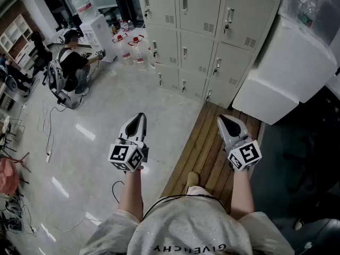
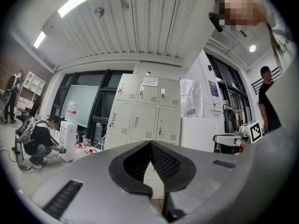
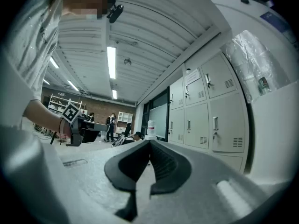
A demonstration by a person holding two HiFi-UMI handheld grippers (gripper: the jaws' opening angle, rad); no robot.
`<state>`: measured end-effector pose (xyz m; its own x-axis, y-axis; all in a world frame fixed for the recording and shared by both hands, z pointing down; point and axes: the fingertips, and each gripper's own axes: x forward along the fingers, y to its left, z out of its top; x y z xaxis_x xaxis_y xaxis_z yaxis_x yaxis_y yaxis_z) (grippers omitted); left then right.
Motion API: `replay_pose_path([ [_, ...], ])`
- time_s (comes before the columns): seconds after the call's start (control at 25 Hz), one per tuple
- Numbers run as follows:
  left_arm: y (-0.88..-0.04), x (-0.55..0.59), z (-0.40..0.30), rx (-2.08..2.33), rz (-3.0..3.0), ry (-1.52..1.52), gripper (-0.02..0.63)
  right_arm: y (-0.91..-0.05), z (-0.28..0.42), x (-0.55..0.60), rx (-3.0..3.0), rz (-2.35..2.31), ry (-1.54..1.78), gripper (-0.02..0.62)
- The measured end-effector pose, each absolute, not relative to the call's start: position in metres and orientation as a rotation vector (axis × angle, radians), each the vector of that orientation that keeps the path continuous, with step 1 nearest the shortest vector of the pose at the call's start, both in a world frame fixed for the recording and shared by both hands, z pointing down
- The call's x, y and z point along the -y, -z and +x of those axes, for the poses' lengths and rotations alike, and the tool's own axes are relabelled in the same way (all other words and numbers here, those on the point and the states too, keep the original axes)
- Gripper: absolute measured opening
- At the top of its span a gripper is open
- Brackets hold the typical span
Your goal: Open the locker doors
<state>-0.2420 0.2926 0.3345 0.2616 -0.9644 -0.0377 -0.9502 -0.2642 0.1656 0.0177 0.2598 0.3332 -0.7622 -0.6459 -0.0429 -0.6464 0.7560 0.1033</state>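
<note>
Beige lockers (image 1: 194, 47) stood shut at twelve o'clock; left tool (image 1: 139, 118) and right tool (image 1: 224, 120) were both pressed together, empty.

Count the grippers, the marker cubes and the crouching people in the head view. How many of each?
Grippers: 2, the left gripper and the right gripper
Marker cubes: 2
Crouching person: 1
Total: 5
</note>
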Motion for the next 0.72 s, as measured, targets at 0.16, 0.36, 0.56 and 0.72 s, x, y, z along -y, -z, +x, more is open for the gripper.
replay_pose_path([
  [0.16,-0.334,-0.248,-0.212,1.843,2.411,0.2,-0.002,-0.331,0.039,-0.216,-2.951,-1.052,-0.193,-0.005],
  [0.36,-0.337,-0.199,-0.173,1.803,2.431,0.195,-0.002,-0.332,0.066,-0.176,-2.954,-1.061,-0.198,-0.005],
  [0.56,-0.345,-0.165,-0.139,1.744,2.46,0.159,-0.002,-0.339,0.092,-0.146,-2.946,-1.098,-0.182,-0.005],
  [0.72,-0.356,-0.141,-0.13,1.717,2.458,0.124,-0.002,-0.352,0.103,-0.129,-2.941,-1.127,-0.132,-0.005],
])
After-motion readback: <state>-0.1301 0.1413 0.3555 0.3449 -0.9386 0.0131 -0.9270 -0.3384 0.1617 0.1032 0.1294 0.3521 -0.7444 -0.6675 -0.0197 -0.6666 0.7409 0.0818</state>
